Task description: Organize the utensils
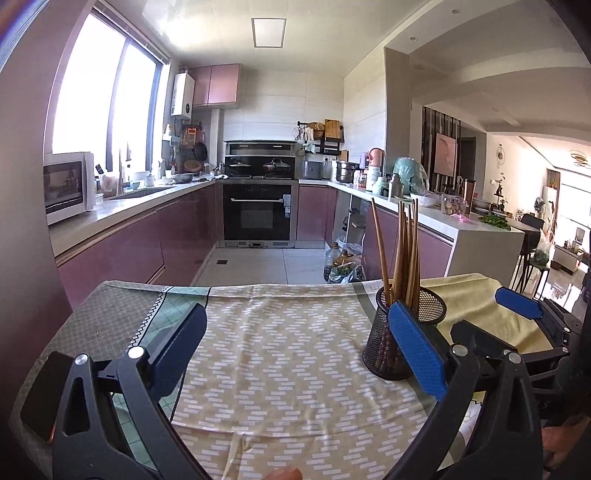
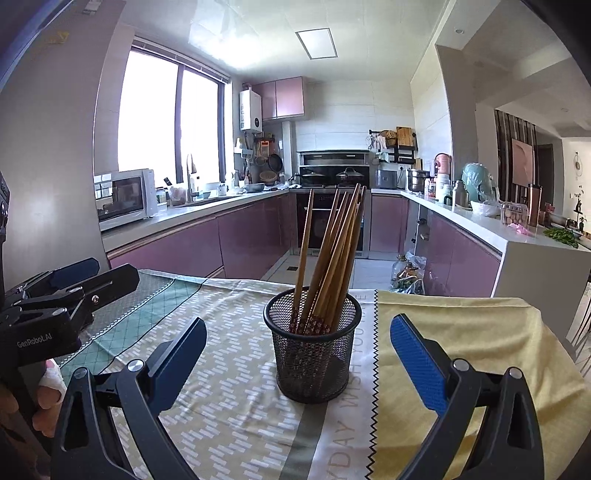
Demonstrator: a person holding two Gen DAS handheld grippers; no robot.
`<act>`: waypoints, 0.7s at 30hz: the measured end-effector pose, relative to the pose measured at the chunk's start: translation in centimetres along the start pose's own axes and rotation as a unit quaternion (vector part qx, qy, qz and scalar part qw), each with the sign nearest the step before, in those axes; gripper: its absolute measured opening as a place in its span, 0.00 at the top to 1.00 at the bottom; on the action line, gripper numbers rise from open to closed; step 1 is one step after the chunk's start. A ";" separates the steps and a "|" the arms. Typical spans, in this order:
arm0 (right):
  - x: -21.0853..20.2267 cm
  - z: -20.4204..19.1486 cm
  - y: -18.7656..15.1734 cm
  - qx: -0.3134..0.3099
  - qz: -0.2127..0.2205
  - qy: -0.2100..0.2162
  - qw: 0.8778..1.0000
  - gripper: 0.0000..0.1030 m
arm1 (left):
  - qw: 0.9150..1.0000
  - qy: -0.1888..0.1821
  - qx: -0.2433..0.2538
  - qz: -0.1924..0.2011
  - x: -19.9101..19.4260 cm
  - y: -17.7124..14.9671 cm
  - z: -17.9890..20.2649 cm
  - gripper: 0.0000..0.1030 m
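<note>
A bundle of brown chopsticks (image 2: 332, 254) leans upright in a black mesh cup (image 2: 312, 347) on the patterned tablecloth (image 2: 229, 387), just ahead of the right gripper (image 2: 299, 354) and beside the left gripper (image 1: 299, 343), both spread wide and empty, the chopsticks' lower ends blurred behind mesh.

Daylight from the window (image 2: 170, 122) was overexposed; the ceiling panel (image 1: 269, 32) glared; fisheye edges curved and darkened.

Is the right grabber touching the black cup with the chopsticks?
Apart. The right wrist view shows the right gripper wide open, tablecloth visible between each finger and the cup.
</note>
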State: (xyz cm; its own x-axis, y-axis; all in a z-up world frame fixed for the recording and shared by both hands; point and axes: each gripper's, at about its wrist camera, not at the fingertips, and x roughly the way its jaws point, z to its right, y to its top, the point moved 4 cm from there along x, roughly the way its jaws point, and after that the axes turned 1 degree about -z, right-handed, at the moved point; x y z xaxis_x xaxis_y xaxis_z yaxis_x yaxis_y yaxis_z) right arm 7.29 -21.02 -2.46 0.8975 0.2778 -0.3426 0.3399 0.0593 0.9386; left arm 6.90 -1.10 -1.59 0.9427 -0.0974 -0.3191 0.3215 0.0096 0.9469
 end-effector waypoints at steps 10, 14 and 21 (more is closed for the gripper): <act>-1.8 -0.7 0.4 0.006 0.027 0.002 1.000 0.06 | 1.000 0.014 -0.005 0.021 -1.8 -0.4 -0.4 0.06; -2.1 -0.8 0.6 0.007 0.031 0.001 1.000 0.06 | 1.000 0.020 -0.003 0.024 -2.1 -0.4 -0.6 0.06; -2.4 -0.9 0.6 0.006 0.033 0.000 0.999 0.06 | 0.999 0.024 -0.004 0.027 -2.4 -0.4 -0.6 0.06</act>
State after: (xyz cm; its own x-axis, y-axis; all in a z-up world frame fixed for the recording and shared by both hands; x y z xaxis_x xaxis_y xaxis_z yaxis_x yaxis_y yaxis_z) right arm 5.10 -20.78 -1.08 0.9179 0.2807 -0.2805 0.2838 0.0295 0.9584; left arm 4.60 -0.27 -1.22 0.9616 -0.0484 -0.2702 0.2715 0.0221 0.9622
